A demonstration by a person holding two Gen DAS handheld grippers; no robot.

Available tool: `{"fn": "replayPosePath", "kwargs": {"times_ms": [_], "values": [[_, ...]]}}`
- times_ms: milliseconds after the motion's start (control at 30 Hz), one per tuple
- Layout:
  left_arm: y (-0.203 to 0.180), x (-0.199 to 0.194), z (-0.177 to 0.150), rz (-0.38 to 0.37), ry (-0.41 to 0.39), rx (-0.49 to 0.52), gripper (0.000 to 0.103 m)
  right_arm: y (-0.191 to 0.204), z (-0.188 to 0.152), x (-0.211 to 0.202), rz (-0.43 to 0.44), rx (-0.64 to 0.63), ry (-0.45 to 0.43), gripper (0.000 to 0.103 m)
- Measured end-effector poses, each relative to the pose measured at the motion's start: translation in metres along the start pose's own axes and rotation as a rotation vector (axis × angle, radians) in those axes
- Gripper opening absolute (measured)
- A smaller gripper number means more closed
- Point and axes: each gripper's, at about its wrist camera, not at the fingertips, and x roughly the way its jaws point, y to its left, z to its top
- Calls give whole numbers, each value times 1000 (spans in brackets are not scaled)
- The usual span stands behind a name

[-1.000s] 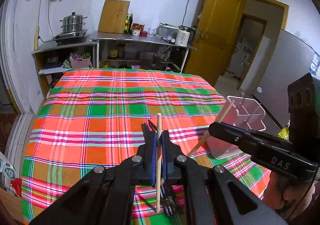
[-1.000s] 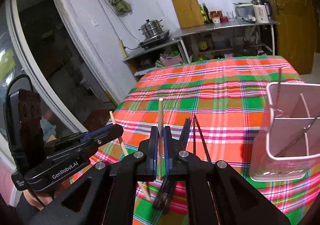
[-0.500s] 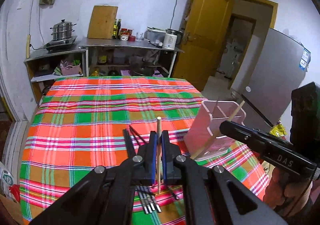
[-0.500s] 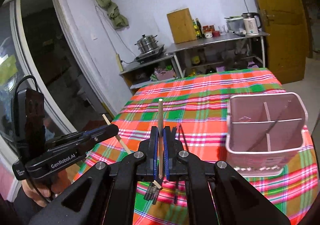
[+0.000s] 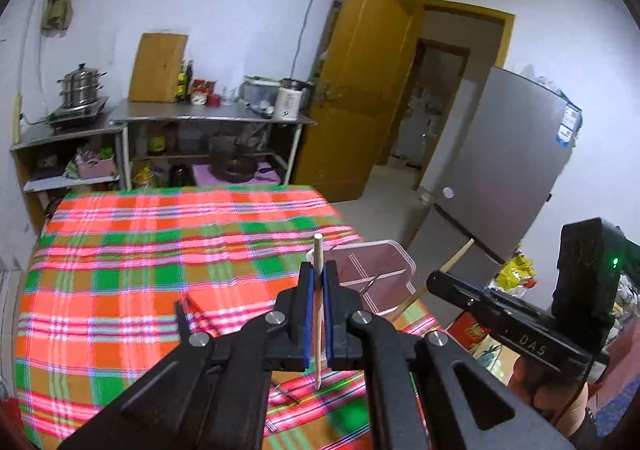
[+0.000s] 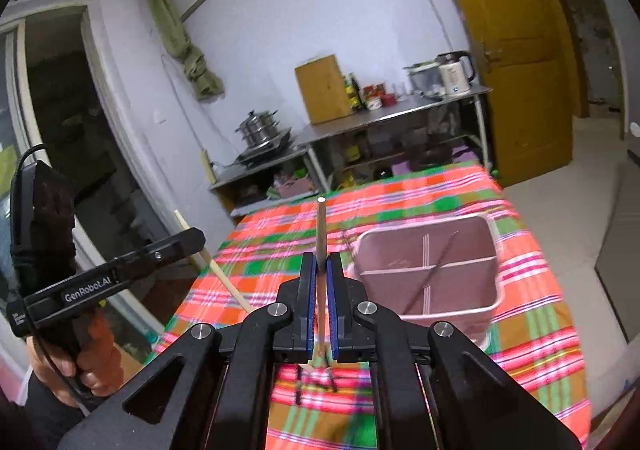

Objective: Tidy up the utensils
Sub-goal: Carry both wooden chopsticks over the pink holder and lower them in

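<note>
Both of your tongs pinch a chopstick.

Your left tongs [image 5: 316, 282] hold one wooden chopstick [image 5: 318, 306] upright, and your right tongs [image 6: 320, 270] hold another chopstick [image 6: 321, 234] the same way. Just past them a pink holder [image 6: 460, 306] stands on the checked counter [image 6: 400, 209]. Dark chopsticks [image 6: 316, 378] lie on the cloth below.

- The dark utensils [image 6: 316, 382] on the plaid tablecloth [image 5: 120, 290] lie mostly hidden behind both grippers' frames; their kind is unclear.
- The pink caddy [image 5: 372, 274] near the table's right edge is half covered in the left wrist view.
- The thin metal piece [image 6: 436, 278] inside it is too slight to identify.
- The tablecloth's near edge is blurred.
</note>
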Motion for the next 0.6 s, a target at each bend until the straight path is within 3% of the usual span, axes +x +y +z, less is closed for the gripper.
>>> {"fn": "replayPosePath", "kwargs": {"times_ms": [333, 600], "values": [[-22, 24, 41, -48, -52, -19, 5, -29, 27, -18, -62, 42, -78, 5], [-14, 48, 39, -38, -61, -42, 5, -46, 32, -7, -88, 52, -88, 5]]}}
